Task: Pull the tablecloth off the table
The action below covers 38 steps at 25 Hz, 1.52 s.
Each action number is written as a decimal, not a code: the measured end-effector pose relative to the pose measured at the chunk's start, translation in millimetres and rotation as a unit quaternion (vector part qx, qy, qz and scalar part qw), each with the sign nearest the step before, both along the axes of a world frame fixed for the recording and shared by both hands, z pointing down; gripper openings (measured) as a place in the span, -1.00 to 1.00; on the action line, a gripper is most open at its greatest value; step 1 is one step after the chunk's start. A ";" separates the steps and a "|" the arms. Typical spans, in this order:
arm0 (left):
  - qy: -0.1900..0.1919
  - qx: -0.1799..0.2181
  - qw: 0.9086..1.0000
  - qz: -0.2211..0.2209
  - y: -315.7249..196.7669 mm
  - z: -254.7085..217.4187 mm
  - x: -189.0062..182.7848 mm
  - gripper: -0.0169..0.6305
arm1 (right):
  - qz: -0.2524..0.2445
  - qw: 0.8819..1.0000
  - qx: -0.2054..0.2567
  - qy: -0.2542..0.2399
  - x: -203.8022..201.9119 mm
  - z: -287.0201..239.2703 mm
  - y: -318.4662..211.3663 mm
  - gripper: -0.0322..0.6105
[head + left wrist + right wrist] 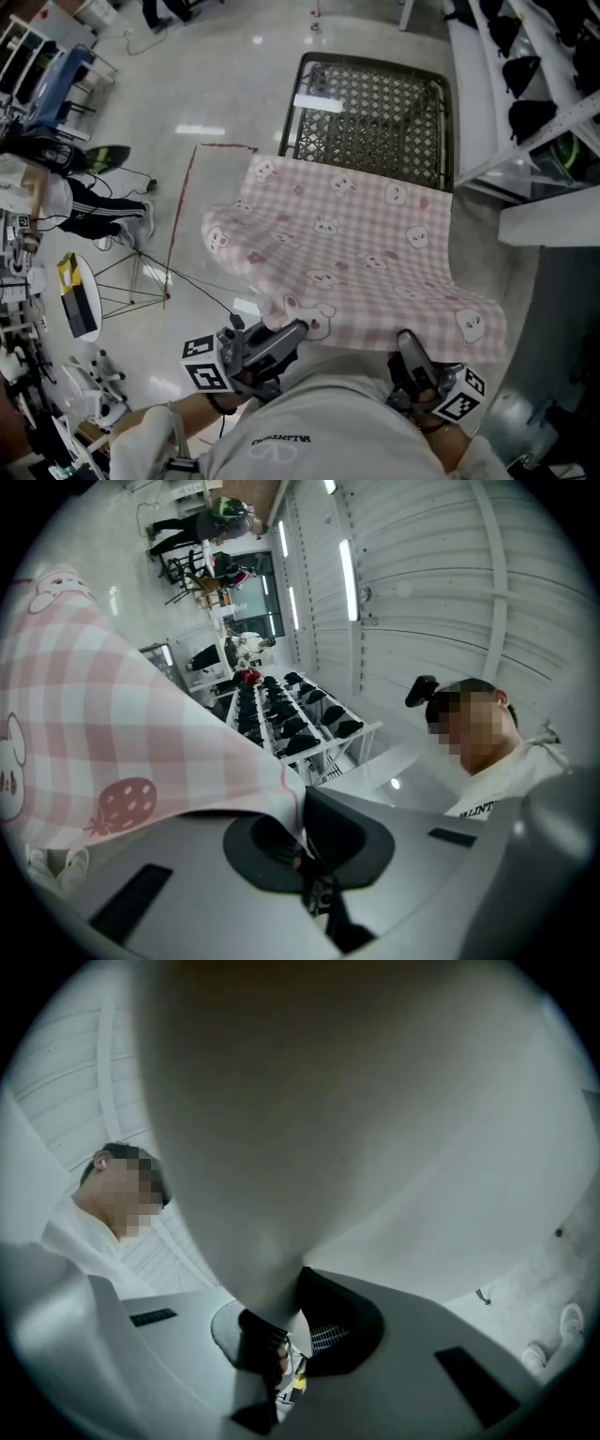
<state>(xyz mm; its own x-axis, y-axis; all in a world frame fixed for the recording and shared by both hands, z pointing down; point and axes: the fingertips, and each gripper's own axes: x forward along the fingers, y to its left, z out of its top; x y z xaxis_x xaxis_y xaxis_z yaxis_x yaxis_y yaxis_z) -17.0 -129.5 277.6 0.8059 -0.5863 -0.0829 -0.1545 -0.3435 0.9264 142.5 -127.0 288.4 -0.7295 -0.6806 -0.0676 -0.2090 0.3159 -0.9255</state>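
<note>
Because the tablecloth (356, 244) is light, soft and limp, draped over the near part of the mesh surface (375, 112), its near hem is the handhold. The left gripper (298, 328) and right gripper (406, 339) have their fingers pinching it there, though the right gripper view shows seemingly only blurred cloth.

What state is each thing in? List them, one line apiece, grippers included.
tablecloth: draped over the table's near part, near edge lifted by both grippers.
table: mesh top bare at the far end, the rest covered.
left gripper: shut on the tablecloth's edge.
right gripper: shut on the tablecloth, which fills much of its view.
</note>
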 end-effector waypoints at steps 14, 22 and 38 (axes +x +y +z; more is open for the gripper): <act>0.020 0.020 0.999 0.040 -6.3 -19.4 10.1 -0.95 | 0.016 0.998 -0.054 -0.035 11.8 -11.9 -2.5 -0.87; 0.014 -0.046 0.998 0.035 5.8 23.2 1.7 -0.95 | 0.014 0.990 -0.131 -0.052 0.4 22.3 2.3 -0.87; 0.011 -0.022 0.998 0.050 -22.2 50.6 11.8 -0.95 | 0.057 0.989 -0.137 -0.031 11.9 42.7 -14.3 -0.87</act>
<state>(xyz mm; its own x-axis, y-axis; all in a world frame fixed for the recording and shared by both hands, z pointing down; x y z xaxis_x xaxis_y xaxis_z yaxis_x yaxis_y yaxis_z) -5.2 -151.8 328.2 0.8583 -0.5072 -0.0779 -0.1005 -0.3151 0.9437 154.4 -141.3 331.2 -0.6468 -0.7575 0.0884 -0.1699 0.0302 -0.9850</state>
